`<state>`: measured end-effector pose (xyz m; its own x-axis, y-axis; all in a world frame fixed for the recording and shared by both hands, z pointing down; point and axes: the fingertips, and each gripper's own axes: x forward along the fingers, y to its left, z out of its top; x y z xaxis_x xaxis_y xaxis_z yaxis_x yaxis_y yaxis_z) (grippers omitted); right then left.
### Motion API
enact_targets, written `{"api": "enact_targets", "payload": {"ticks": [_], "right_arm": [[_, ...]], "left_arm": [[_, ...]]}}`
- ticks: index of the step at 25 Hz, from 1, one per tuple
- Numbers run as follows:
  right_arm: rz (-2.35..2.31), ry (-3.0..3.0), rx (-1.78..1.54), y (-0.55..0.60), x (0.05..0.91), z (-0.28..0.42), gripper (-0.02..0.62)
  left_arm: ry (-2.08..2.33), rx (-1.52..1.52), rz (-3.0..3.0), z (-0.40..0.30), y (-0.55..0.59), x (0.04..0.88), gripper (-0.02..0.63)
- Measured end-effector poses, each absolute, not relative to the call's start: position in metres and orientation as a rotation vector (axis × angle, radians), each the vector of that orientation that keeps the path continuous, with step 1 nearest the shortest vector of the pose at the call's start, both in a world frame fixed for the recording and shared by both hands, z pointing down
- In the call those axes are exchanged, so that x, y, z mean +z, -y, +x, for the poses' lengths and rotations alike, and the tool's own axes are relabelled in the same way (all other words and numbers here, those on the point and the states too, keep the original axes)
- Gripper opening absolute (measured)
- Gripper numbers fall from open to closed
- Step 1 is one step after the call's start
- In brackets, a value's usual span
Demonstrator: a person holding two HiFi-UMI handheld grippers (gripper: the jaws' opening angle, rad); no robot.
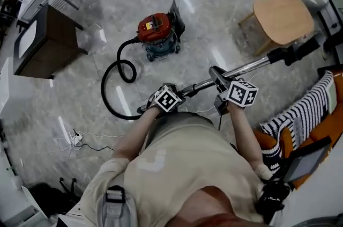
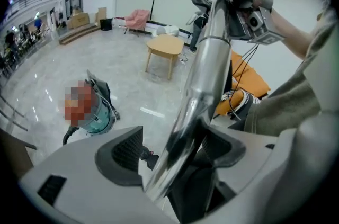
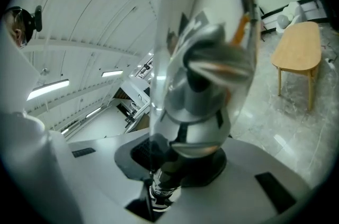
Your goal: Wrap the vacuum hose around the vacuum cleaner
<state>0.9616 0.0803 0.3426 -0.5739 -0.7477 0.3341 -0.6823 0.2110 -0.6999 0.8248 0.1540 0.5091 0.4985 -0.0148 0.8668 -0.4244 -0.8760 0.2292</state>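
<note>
The red and teal vacuum cleaner [image 1: 157, 34] stands on the marble floor, and its black hose [image 1: 114, 89] lies in loops in front of it. The hose ends in a chrome wand [image 1: 249, 66] held across the person's front. My left gripper [image 1: 166, 98] is shut on the wand near the hose end, where the chrome wand [image 2: 204, 64] runs up between its pads. My right gripper [image 1: 236, 93] is shut on it further right, and the chrome wand [image 3: 204, 53] fills the right gripper view. From the left gripper view the vacuum cleaner [image 2: 92, 109] shows at lower left.
A round wooden table [image 1: 281, 17] stands at the upper right. A dark cabinet [image 1: 45, 41] is at the left. An orange seat with a striped cloth [image 1: 303, 113] is close on the right. A white cable [image 1: 77, 139] lies on the floor at lower left.
</note>
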Motion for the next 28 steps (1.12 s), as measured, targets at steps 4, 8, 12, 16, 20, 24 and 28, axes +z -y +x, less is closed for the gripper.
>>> {"api": "enact_targets", "payload": {"ticks": [4, 8, 12, 16, 20, 24, 28], "right_arm": [[-1.419, -2.409, -1.340, -0.035, 0.347, 0.953, 0.077], [-1.431, -2.434, -1.355, 0.014, 0.344, 0.933, 0.077], [-1.464, -2.453, -1.346, 0.054, 0.339, 0.920, 0.078], [-1.476, -2.489, -1.317, 0.087, 0.334, 0.907, 0.077], [-1.432, -2.516, -1.324, 0.128, 0.334, 0.892, 0.078], [-1.379, -2.574, -1.347, 0.164, 0.339, 0.892, 0.077], [-1.313, -2.645, -1.372, 0.194, 0.349, 0.899, 0.077]], "left_arm": [[0.369, 1.211, 2.249, 0.815, -0.123, 0.519, 0.350], [0.275, 1.116, 2.258, 0.808, -0.085, 0.518, 0.350], [0.190, 1.140, 2.315, 0.804, -0.046, 0.513, 0.350], [0.246, 1.228, 2.381, 0.790, -0.001, 0.510, 0.350], [0.350, 1.126, 2.368, 0.773, 0.040, 0.508, 0.350], [0.473, 1.012, 2.297, 0.758, 0.062, 0.499, 0.350], [0.574, 0.929, 2.226, 0.750, 0.083, 0.488, 0.350]]}}
